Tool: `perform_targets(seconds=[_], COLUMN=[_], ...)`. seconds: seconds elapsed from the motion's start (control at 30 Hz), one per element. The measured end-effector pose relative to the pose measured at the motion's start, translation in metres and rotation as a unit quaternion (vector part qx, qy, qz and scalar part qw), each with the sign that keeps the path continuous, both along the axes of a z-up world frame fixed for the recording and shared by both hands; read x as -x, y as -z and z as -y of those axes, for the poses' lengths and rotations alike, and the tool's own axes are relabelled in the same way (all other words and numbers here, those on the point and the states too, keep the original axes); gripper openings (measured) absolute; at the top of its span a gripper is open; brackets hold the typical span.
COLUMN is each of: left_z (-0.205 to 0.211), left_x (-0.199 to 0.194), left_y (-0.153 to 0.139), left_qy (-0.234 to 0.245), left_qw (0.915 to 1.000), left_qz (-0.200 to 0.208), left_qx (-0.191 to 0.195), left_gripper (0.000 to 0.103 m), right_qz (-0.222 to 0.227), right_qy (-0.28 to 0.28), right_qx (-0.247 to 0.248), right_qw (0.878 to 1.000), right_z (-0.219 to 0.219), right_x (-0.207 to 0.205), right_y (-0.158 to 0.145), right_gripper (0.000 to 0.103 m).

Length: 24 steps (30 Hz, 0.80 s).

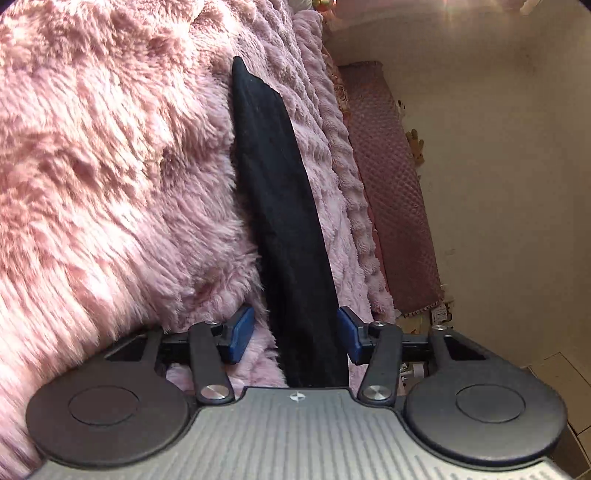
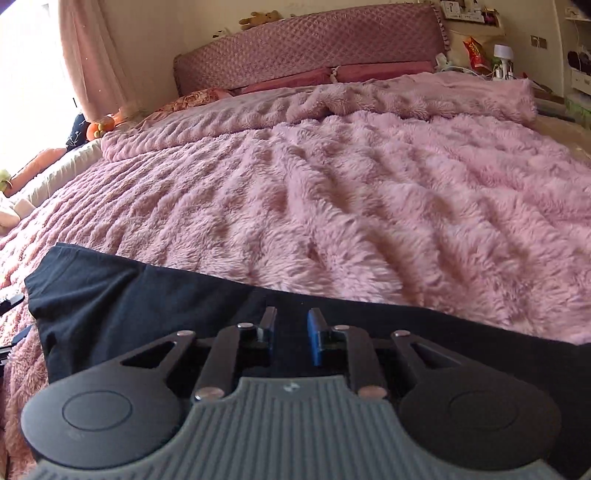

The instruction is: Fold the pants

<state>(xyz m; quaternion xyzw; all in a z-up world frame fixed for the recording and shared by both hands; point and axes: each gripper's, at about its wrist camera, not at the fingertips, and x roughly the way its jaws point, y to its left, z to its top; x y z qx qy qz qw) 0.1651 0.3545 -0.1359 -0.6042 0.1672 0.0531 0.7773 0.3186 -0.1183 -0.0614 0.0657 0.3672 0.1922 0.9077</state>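
- Black fabric pants (image 1: 284, 221) lie as a long dark strip on the fluffy pink plush blanket (image 1: 110, 166) that covers the bed, and that is where the action is.
- In the left wrist view, the left gripper (image 1: 295, 334) has its blue-padded fingers (image 1: 240, 332) spread wide, one on each side of the strip; the right pad sits at the cloth's edge, the left pad stands clear of it, no pinch on the fabric.
- A tall fold of the shaggy blanket crowds in close on the left pad's side, right up against the pants.
- On the other side, the blanket ends beside the quilted mauve headboard (image 1: 391, 192) and a cream wall (image 1: 498, 166).
- Over to the right wrist view: the right gripper (image 2: 291, 332) hovers over the pants (image 2: 129, 302), its fingers (image 2: 316, 339) parted by a narrow gap, nothing visibly caught between them.
- The dark cloth runs across the near edge of the bed, flat on the blanket (image 2: 332, 203).
- Far behind: the headboard (image 2: 306, 48) with a brown stuffed toy (image 2: 258, 18) on top, pink pillows (image 2: 384, 70), a pink curtain (image 2: 85, 55) by the bright window, and a cluttered bedside stand (image 2: 491, 55).
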Motion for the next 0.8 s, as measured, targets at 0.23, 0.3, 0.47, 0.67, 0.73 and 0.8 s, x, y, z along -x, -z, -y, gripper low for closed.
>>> perform_targets(seconds=[0.23, 0.3, 0.47, 0.67, 0.73, 0.8], left_z=[-0.021, -0.029, -0.048, -0.063, -0.071, -0.082], left_x=[-0.003, -0.002, -0.005, -0.013, -0.018, -0.021], left_y=[0.010, 0.015, 0.026, 0.034, 0.041, 0.049], left_qy=[0.004, -0.008, -0.020, -0.024, -0.032, -0.040], left_qw=[0.9989, 0.9961, 0.9907, 0.9854, 0.9807, 0.9723], left_qz=[0.001, 0.008, 0.018, 0.024, 0.036, 0.048], left_qx=[0.047, 0.088, 0.133, 0.167, 0.189, 0.225], left_gripper=[0.058, 0.058, 0.058, 0.057, 0.057, 0.057], right_qz=[0.003, 0.052, 0.111, 0.110, 0.101, 0.101], right_qy=[0.024, 0.060, -0.049, -0.196, -0.250, -0.306], right_qx=[0.038, 0.093, 0.125, 0.018, 0.000, -0.004], right_qw=[0.999, 0.992, 0.985, 0.974, 0.963, 0.947], right_z=[-0.017, -0.030, -0.087, -0.189, -0.235, -0.280], right_x=[-0.011, -0.013, -0.016, -0.030, -0.033, -0.033], right_y=[0.012, 0.007, -0.015, -0.030, -0.030, -0.027], right_gripper=[0.013, 0.007, 0.007, 0.009, 0.014, 0.022])
